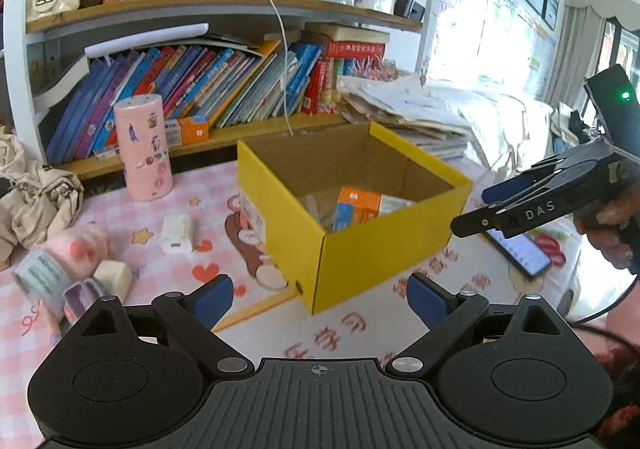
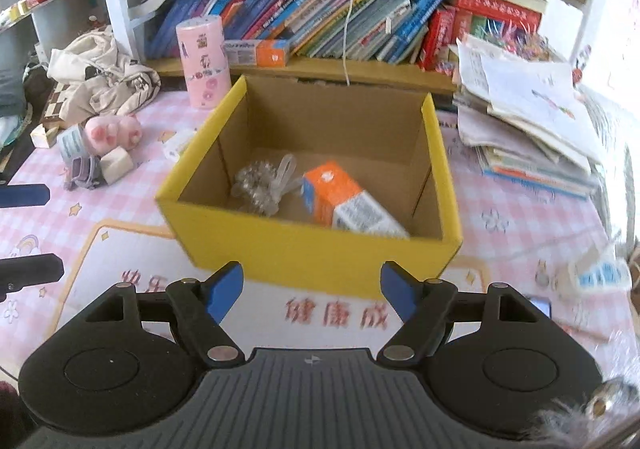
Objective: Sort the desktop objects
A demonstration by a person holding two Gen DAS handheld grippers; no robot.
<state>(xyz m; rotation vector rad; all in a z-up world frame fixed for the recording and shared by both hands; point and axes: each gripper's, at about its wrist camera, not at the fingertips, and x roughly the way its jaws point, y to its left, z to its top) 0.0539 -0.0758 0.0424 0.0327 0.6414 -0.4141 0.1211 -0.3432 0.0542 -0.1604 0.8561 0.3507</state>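
A yellow cardboard box (image 1: 360, 249) (image 2: 304, 253) stands open on the pink checked desk mat. Inside lie an orange and white carton (image 2: 344, 201) (image 1: 356, 205) and a clear plastic piece (image 2: 260, 185). My left gripper (image 1: 320, 297) is open and empty, in front of the box's near corner. My right gripper (image 2: 311, 289) is open and empty too, just short of the box's front wall; from the left wrist view it hangs to the right of the box (image 1: 496, 205). Loose on the mat to the left lie a pink plush (image 2: 114, 131), a white block (image 2: 116, 163), a small white charger (image 1: 176, 233) and a labelled tube (image 1: 44, 277).
A pink sticker-covered canister (image 1: 144, 149) (image 2: 204, 61) stands behind the box near the bookshelf (image 1: 224, 137). A stack of papers and books (image 2: 532, 129) sits at the right. A phone (image 1: 520, 253) lies right of the box. A crumpled beige bag (image 2: 100, 73) is at the far left.
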